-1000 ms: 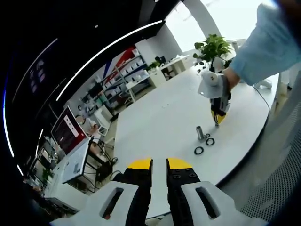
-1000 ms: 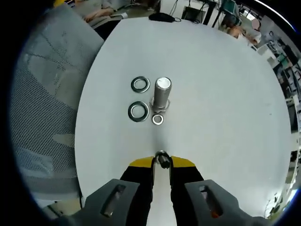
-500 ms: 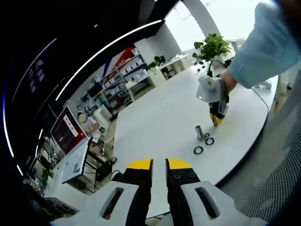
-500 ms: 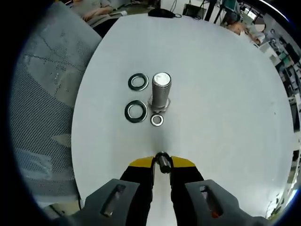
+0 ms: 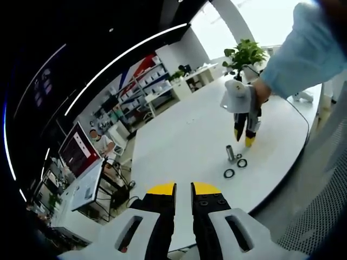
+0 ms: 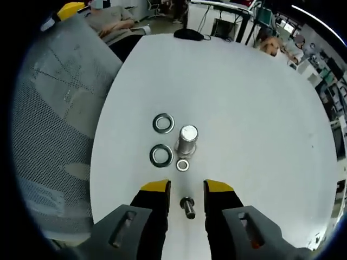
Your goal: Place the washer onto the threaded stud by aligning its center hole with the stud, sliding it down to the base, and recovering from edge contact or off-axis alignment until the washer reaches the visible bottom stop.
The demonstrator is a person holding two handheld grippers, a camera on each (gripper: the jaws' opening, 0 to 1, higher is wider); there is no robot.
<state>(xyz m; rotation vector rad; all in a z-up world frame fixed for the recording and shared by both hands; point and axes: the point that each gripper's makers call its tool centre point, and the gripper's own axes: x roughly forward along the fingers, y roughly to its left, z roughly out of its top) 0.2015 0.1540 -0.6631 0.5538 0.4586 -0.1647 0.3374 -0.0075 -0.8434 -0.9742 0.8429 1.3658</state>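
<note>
Setting: round white table [image 6: 260,108] in an open office, with shelves and a plant [image 5: 245,54] at the far side.

Right gripper [image 6: 186,189], nearest item in its own view: jaws spread wide, nothing between them. A small metal piece [image 6: 187,207] lies on the table between and below the jaw tips; whether it is a washer on edge or a short pin cannot be told.

Small washer [image 6: 182,164]: flat on the table, just beside the stud's foot, not on it.

Stud [image 6: 186,140]: upright, bare top, nothing threaded on.

Large washers: one [image 6: 161,155] beside the stud, one [image 6: 163,123] just beyond it, both flat and apart from it.

Chair [image 6: 49,124]: grey mesh, past the table edge.

Left gripper [image 5: 183,190]: jaws narrow, a thin gap, holding nothing, hovering well apart from the parts. In its view the right gripper [image 5: 243,142] hangs above the stud [image 5: 230,152].

Risks, judged:
- The thin washers lie flat; wide jaws may skid over an edge and push one against the stud or toward the table rim.
- A washer gripped tilted would catch on the stud's top or threads and jam off-axis.
- Jaw tips passing close could knock the stud over.
- The loose piece may roll away.
</note>
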